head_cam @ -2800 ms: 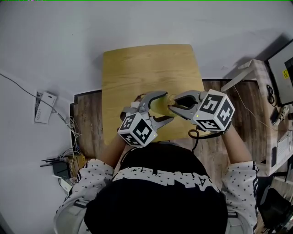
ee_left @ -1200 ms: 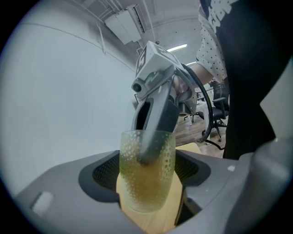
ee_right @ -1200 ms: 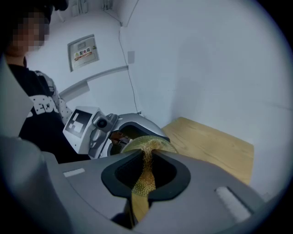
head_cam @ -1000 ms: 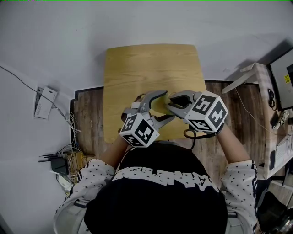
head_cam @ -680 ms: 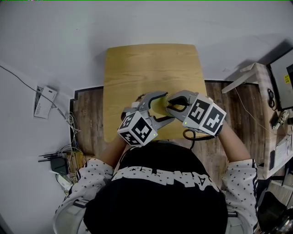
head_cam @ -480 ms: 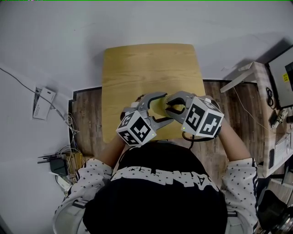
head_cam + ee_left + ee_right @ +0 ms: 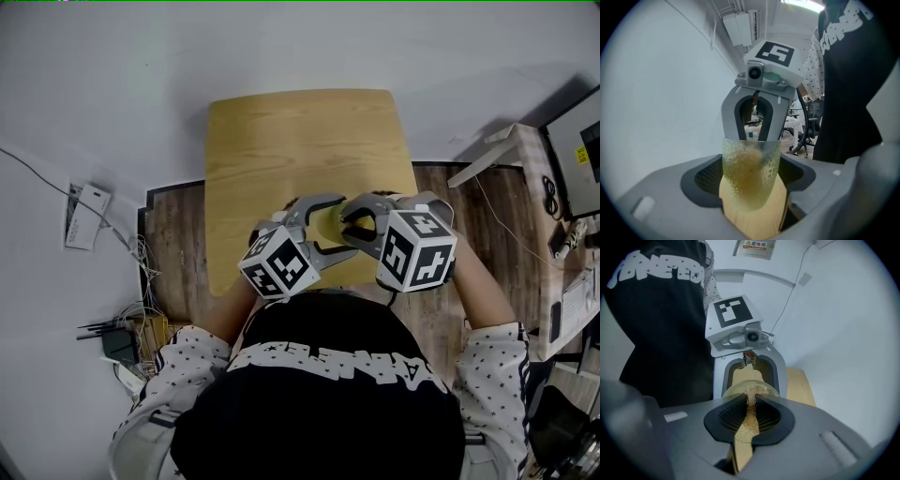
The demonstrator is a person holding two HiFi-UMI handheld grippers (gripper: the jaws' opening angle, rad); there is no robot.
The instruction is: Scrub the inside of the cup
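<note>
1. Pale grey floor [image 7: 281,47] fills most of the head view; a strip of wood-plank flooring [image 7: 178,253] runs beneath a small light-wood worktop [image 7: 300,141] with rounded corners.
2. Worktop surface is bare on its far part. Both grippers are over its near edge, close to the person's body.
3. Left of the worktop, on the floor: a white box [image 7: 80,217] and a tangle of cables [image 7: 127,328]. On the right: a white furniture piece [image 7: 487,155] and the edge of a screen [image 7: 583,141].
4. Left gripper [image 7: 345,223]: jaws stand wide, clamped on the sides of a translucent, dimpled, yellowish cup [image 7: 751,173], held tilted just above the worktop.
5. Right gripper [image 7: 749,427]: jaws nearly together, pinching a thin golden fibrous scrubber [image 7: 751,399], which reaches into the mouth of the cup.
6. The two grippers face each other, jaw tips close together at the cup.
7. White walls fill the background of both gripper views; an office chair [image 7: 806,126] shows behind the right gripper.
</note>
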